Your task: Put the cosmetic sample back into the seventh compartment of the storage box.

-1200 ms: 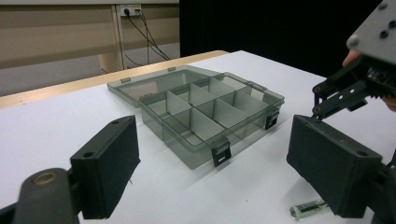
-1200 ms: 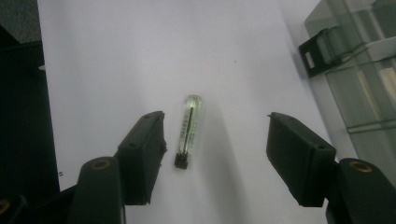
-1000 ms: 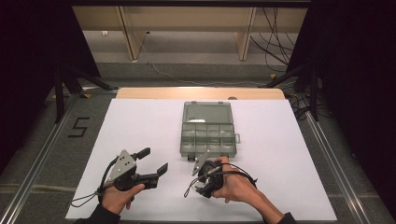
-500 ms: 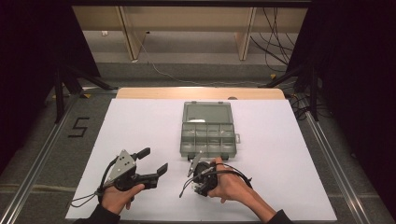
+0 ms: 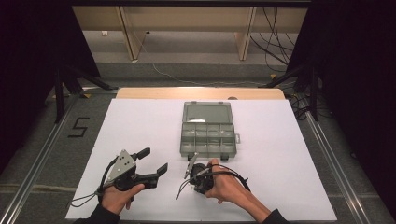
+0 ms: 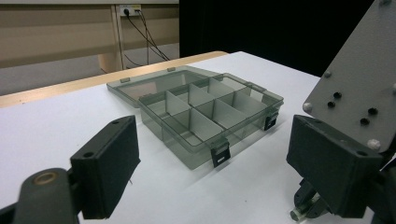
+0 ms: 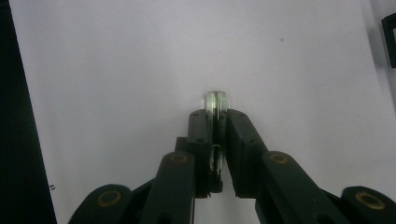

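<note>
Jaws of the right gripper (image 7: 215, 122) have just closed, pinching one glass vial (image 7: 216, 103); left gripper (image 5: 152, 161) jaws spread. One open organizer box (image 5: 208, 135) sits farther back on the counter (image 5: 140, 126).

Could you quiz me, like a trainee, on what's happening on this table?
1. True or false: the organizer box lies with its lid open.
2. What does the right gripper hold? A) a screwdriver B) a small clear glass tube C) nothing
3. Which gripper's jaws stand wide apart?

Key:
1. True.
2. B: its jaws have just closed on the tube.
3. The left gripper, nothing between its jaws.
</note>
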Available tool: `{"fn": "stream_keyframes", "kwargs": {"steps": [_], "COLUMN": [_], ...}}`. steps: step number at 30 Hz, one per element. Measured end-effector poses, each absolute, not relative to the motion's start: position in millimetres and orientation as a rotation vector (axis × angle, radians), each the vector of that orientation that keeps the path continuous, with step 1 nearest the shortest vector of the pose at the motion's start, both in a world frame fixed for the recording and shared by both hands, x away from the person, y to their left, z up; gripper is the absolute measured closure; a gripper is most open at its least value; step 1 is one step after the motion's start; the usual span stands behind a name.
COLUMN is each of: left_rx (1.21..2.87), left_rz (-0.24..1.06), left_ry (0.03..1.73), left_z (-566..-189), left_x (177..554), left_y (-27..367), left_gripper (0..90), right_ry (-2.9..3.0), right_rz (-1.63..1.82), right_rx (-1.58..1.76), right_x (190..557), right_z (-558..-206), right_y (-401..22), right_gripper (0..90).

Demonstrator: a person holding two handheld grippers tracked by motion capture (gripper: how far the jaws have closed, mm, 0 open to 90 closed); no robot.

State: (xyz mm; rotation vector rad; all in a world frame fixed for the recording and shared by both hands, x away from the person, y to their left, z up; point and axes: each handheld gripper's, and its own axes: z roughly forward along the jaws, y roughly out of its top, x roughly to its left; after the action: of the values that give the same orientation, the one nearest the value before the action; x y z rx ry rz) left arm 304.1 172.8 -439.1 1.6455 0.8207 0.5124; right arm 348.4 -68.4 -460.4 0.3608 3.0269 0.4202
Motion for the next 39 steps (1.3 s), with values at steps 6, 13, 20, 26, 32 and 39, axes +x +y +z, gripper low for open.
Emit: {"fn": "stream_keyframes", "kwargs": {"steps": [6,13,20,26,32,39], "left_rx": [1.645,1.644,1.644,1.644,1.638,1.636], "left_rz": [0.512,0.510,0.510,0.510,0.508,0.507], "left_ry": [0.822,0.821,0.822,0.821,0.815,0.817], "left_z": [-439.2,-439.2,-439.3,-439.2,-439.3,-439.3], "left_x": [304.0,304.0,304.1,303.9,304.3,304.2], "left_y": [172.9,172.9,173.0,172.9,172.8,172.8], "left_gripper": [15.9,15.9,15.9,15.9,15.9,15.9], "right_ry": [3.019,3.005,2.941,2.887,2.839,2.779], "right_rz": [0.418,0.505,0.608,0.687,0.741,0.793], "right_rx": [0.344,0.414,0.468,0.501,0.515,0.571], "right_x": [347.8,350.3,356.9,362.7,367.4,375.5], "right_z": [-459.2,-449.8,-433.5,-419.9,-410.6,-401.6], "right_y": [-68.6,-75.1,-85.6,-95.0,-102.4,-114.4], "right_gripper": [81.0,81.0,81.0,81.0,81.0,81.0]}}
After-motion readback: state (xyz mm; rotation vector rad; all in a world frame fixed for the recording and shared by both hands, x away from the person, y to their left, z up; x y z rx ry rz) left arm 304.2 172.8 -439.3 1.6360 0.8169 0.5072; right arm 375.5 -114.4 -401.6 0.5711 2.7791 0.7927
